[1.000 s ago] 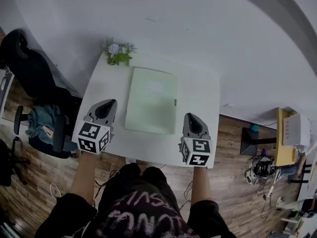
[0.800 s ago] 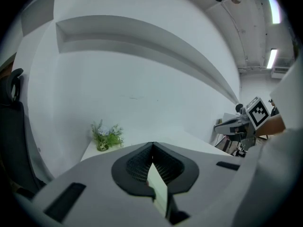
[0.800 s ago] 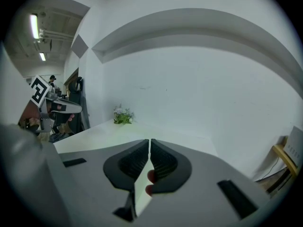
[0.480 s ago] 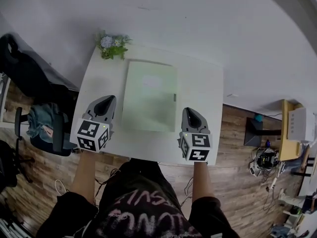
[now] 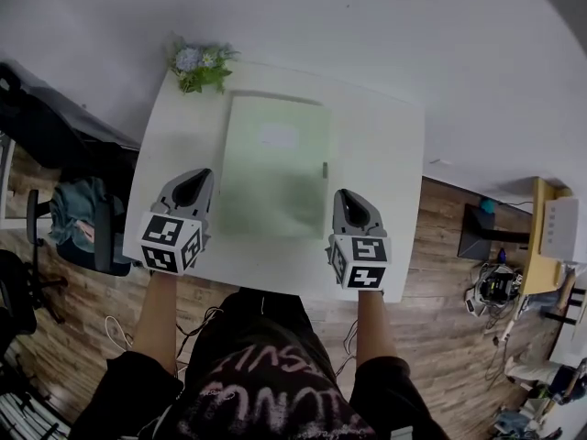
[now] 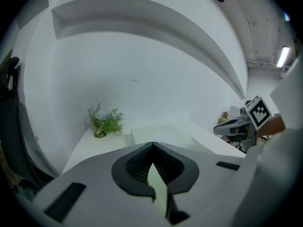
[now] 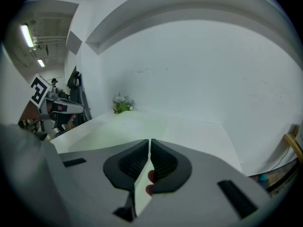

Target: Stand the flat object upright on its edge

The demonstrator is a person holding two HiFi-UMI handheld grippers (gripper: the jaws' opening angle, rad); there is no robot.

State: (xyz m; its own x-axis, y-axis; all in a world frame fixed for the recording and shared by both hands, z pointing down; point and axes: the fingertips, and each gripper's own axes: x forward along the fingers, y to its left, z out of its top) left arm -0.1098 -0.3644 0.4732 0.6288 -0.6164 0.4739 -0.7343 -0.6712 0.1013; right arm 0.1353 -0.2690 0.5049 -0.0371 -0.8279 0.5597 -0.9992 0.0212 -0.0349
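A flat pale green book or folder (image 5: pixel 273 167) lies face up on the white table (image 5: pixel 385 163), long side running away from me. It also shows as a pale slab (image 6: pixel 163 135) in the left gripper view and a faint green patch (image 7: pixel 128 126) in the right gripper view. My left gripper (image 5: pixel 191 188) hovers just off the slab's near left edge, jaws shut with nothing between them. My right gripper (image 5: pixel 349 205) sits by the near right corner, also shut and empty. Neither touches the slab.
A small potted plant with pale blue flowers (image 5: pixel 197 65) stands at the table's far left corner. A dark office chair with cloth on it (image 5: pixel 83 227) is left of the table. A wall rises right behind the table; wooden floor and a yellow shelf (image 5: pixel 541 236) lie to the right.
The view has shifted so the table sits lower and fuller in the frame. Both grippers keep their places beside the slab's near corners and stay shut.
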